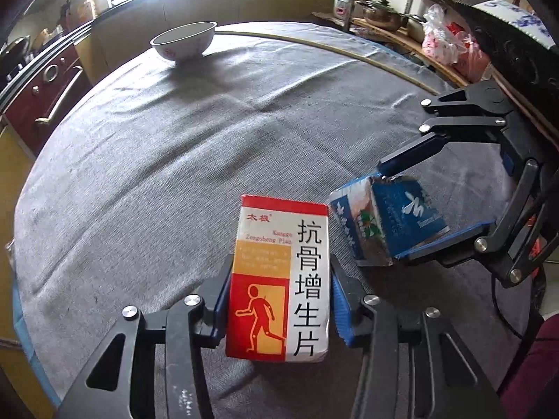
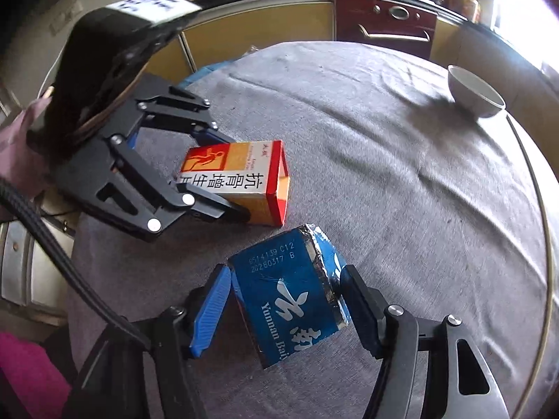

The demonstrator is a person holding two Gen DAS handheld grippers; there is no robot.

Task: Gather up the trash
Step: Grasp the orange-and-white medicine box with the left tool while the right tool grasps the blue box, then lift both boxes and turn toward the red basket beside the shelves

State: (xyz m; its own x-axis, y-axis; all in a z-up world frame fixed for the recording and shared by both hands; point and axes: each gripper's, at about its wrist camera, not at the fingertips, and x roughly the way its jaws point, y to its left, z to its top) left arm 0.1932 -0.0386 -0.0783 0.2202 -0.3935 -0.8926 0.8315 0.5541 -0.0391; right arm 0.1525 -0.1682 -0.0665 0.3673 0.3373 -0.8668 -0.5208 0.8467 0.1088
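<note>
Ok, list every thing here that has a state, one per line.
Red, white and orange medicine carton: clamped between the left gripper fingers, far end flap open.
Crumpled blue foil-lined carton: held between the right gripper fingers, far end torn open.
White ceramic bowl: upright on the grey cloth-covered table, inside not visible.

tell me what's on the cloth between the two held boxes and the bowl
Nothing: only bare grey cloth lies between the medicine box, the blue carton and the bowl, in both wrist views.

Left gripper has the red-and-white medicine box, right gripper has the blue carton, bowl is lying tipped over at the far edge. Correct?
Not quite: the left wrist view shows the bowl standing upright. The left gripper does hold the medicine box, and the right gripper the blue carton.
</note>
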